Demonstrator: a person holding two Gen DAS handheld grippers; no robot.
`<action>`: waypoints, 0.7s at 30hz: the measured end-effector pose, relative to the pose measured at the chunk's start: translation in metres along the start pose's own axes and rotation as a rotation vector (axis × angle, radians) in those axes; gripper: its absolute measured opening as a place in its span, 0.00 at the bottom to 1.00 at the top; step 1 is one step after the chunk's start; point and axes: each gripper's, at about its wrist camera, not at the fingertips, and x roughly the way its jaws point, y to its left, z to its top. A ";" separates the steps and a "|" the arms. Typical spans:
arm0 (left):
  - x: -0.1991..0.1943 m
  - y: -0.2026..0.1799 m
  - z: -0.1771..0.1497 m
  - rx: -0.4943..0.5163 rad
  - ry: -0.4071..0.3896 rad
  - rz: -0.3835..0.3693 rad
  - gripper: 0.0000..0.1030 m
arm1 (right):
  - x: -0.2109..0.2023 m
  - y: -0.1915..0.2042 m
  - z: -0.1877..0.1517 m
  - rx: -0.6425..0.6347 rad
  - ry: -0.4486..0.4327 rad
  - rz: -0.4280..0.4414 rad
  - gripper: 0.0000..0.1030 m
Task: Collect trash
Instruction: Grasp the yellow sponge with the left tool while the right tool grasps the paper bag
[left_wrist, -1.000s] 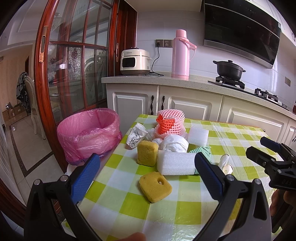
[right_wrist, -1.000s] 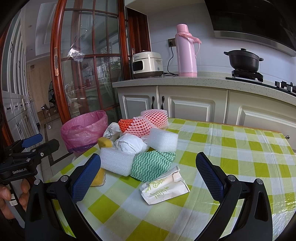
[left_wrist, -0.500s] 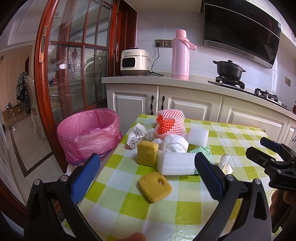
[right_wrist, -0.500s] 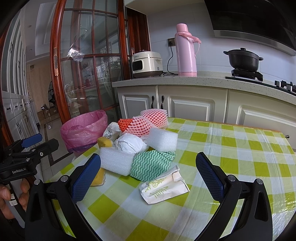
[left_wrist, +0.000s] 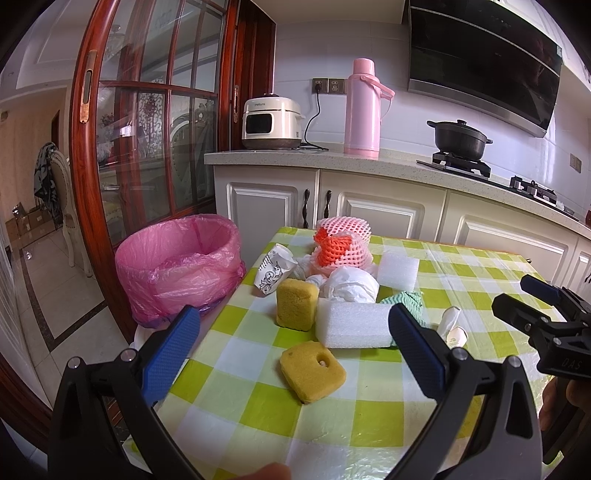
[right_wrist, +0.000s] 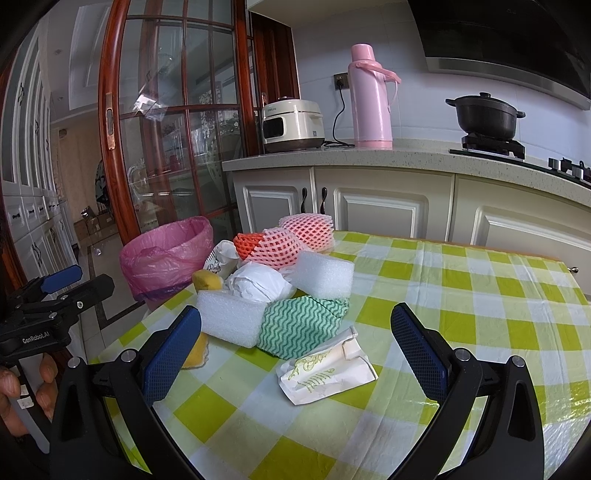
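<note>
A heap of trash lies on the green-checked table (left_wrist: 258, 413): two yellow sponges (left_wrist: 312, 370) (left_wrist: 296, 304), white foam blocks (left_wrist: 352, 323) (right_wrist: 325, 275), pink and orange fruit netting (left_wrist: 341, 245), a crumpled white bag (right_wrist: 258, 282), a paper cup (left_wrist: 275, 271), a green wavy cloth (right_wrist: 301, 323) and a flattened paper wrapper (right_wrist: 327, 371). A bin with a pink liner (left_wrist: 177, 258) stands off the table's left edge. My left gripper (left_wrist: 295, 343) hovers open before the flat sponge. My right gripper (right_wrist: 295, 343) hangs open over the wrapper and cloth.
White cabinets and a counter (left_wrist: 332, 155) run behind the table, carrying a rice cooker (left_wrist: 271, 123), a pink thermos (left_wrist: 364, 109) and a black pot (left_wrist: 460, 138). A wood-framed glass door (left_wrist: 147, 129) stands to the left. A hand (right_wrist: 22, 391) holds the left gripper's handle.
</note>
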 end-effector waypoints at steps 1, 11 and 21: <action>0.002 0.001 0.000 -0.003 0.005 0.001 0.96 | 0.001 -0.001 0.000 0.000 0.006 -0.003 0.93; 0.039 0.012 -0.016 -0.031 0.118 -0.011 0.96 | 0.050 -0.027 -0.021 0.032 0.174 -0.034 0.93; 0.096 0.008 -0.043 -0.059 0.314 -0.042 0.95 | 0.096 -0.031 -0.041 0.015 0.356 -0.033 0.93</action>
